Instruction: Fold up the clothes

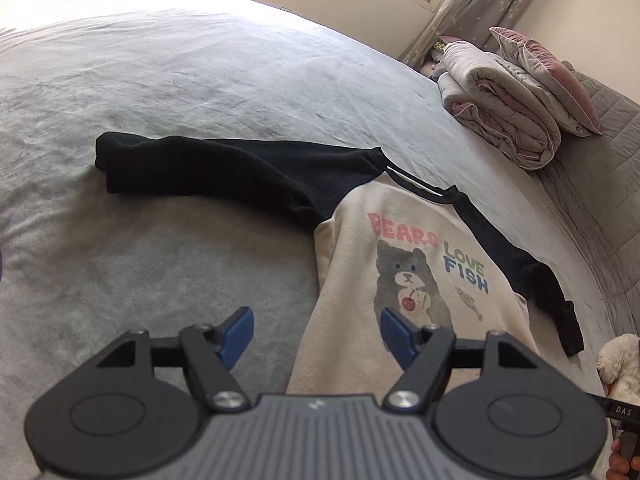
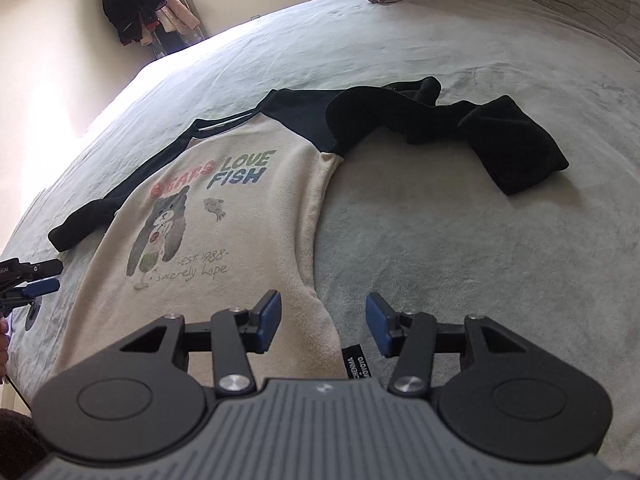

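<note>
A cream sweatshirt with black sleeves and a bear print lies face up on the grey bed. One black sleeve stretches out to the left in the left wrist view. In the right wrist view the sweatshirt has its other sleeve lying crumpled to the right. My left gripper is open above the shirt's left side edge, nothing between its blue pads. My right gripper is open over the hem's right corner, apart from the cloth. The left gripper shows at the left edge of the right wrist view.
A folded grey and pink quilt with a pillow lies at the far right of the bed. A white plush toy sits at the right edge. Dark clothes hang by the wall. A black label sticks out at the hem.
</note>
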Action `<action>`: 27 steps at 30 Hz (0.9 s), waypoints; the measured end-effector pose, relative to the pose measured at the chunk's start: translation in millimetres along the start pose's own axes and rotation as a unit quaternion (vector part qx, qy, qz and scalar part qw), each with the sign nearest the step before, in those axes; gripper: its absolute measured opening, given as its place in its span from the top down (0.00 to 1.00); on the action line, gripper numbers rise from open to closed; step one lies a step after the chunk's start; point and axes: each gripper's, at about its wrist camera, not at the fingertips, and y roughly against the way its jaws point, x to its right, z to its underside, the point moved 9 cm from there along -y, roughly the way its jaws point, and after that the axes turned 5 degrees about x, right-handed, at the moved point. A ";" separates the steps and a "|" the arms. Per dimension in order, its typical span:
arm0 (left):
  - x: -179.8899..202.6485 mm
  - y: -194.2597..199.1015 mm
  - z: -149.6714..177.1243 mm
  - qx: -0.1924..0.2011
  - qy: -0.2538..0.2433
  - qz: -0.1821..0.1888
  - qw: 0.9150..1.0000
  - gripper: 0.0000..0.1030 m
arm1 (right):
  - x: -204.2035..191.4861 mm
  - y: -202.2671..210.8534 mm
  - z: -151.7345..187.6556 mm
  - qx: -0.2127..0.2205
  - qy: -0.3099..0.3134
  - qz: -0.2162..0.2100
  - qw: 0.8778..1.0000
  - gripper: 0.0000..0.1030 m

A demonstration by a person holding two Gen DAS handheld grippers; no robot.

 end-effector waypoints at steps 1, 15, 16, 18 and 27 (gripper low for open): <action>-2.4 -5.3 -1.3 0.005 0.006 -0.001 1.000 0.31 | 0.7 -6.3 -1.8 -0.004 -0.008 -0.003 1.000 0.50; -29.4 -74.1 -15.1 0.027 0.189 0.052 0.980 0.54 | 37.1 -66.6 -35.6 0.005 -0.194 -0.063 0.979 0.57; -27.6 -77.6 -15.9 0.031 0.193 0.055 0.979 0.54 | 37.7 -70.5 -37.1 0.010 -0.200 -0.071 0.977 0.59; -22.7 -82.7 -19.0 0.038 0.199 0.062 0.977 0.54 | 38.4 -76.9 -39.6 0.020 -0.207 -0.084 0.975 0.62; -14.9 -90.6 -31.9 0.065 0.137 0.023 0.988 0.94 | 43.9 -84.5 -40.7 0.048 -0.201 -0.086 0.975 0.96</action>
